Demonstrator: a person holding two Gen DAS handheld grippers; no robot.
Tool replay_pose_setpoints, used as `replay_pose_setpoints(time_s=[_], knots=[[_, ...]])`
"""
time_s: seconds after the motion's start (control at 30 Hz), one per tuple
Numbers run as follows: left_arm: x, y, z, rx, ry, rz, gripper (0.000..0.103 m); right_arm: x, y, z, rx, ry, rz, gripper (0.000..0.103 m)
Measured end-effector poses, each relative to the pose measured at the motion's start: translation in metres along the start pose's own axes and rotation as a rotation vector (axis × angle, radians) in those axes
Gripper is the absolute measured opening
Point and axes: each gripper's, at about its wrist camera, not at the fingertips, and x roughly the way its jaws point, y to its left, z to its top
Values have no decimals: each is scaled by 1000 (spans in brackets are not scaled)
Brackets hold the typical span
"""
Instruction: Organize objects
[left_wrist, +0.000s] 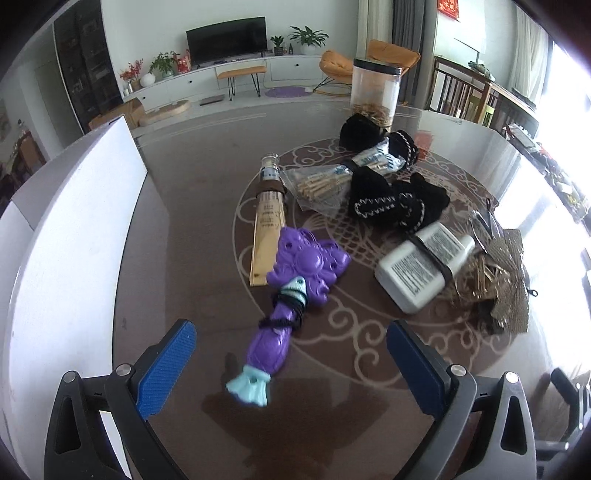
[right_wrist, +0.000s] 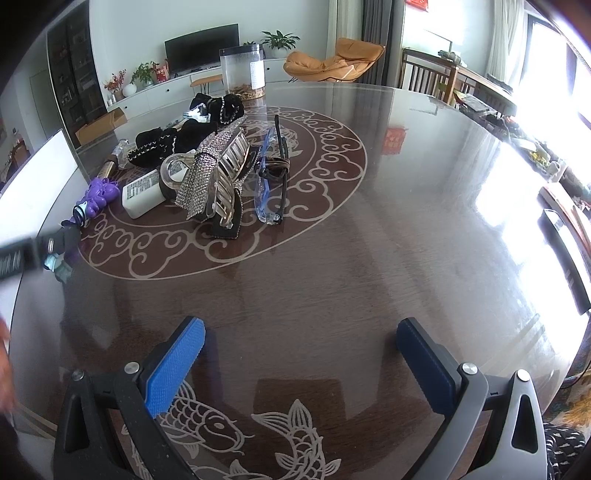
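My left gripper (left_wrist: 291, 358) is open, its blue pads on either side of the handle of a purple toy wand (left_wrist: 291, 291) wrapped in black cord, lying on the table. Beyond lie a long beige box (left_wrist: 266, 236), a bag of wooden clips (left_wrist: 325, 182), black knitted pieces (left_wrist: 391, 201), white bottles (left_wrist: 421, 266) and a glittery hair clip (left_wrist: 495, 280). My right gripper (right_wrist: 301, 354) is open and empty above bare table. In its view the wand (right_wrist: 98, 195), bottles (right_wrist: 142, 192), hair clip (right_wrist: 218, 177) and blue-framed glasses (right_wrist: 271, 173) lie far left.
A clear canister (left_wrist: 375, 92) stands at the back of the dark round patterned table (right_wrist: 369, 258). A white board (left_wrist: 70, 229) stands at the table's left edge. Chairs and a side table with clutter stand to the right.
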Motion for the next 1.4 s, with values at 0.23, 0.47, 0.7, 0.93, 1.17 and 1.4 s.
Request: replay_pose_setpoints(time_s=[0.23,0.47,0.7,0.93,1.17,1.4], knots=[[34,5,8,-10,104,-16,103,0,0,0,0,0,0,103],[41,-2,3,0,109,-19,103,0,0,0,0,-1,0,103],[38,-2,-1,-9,52,-17,103,0,1,0,-1,-1,1,103],[37,-2,2,-11,114,-14,103,0,1,0,-1,-1,1,103],[15,-1,-23,16,-4,-30,69,0,1,0,-1,-1,1,103],[3,3,-41,-8,-56,-16,23,0,2,0,-1,-1,1,103]])
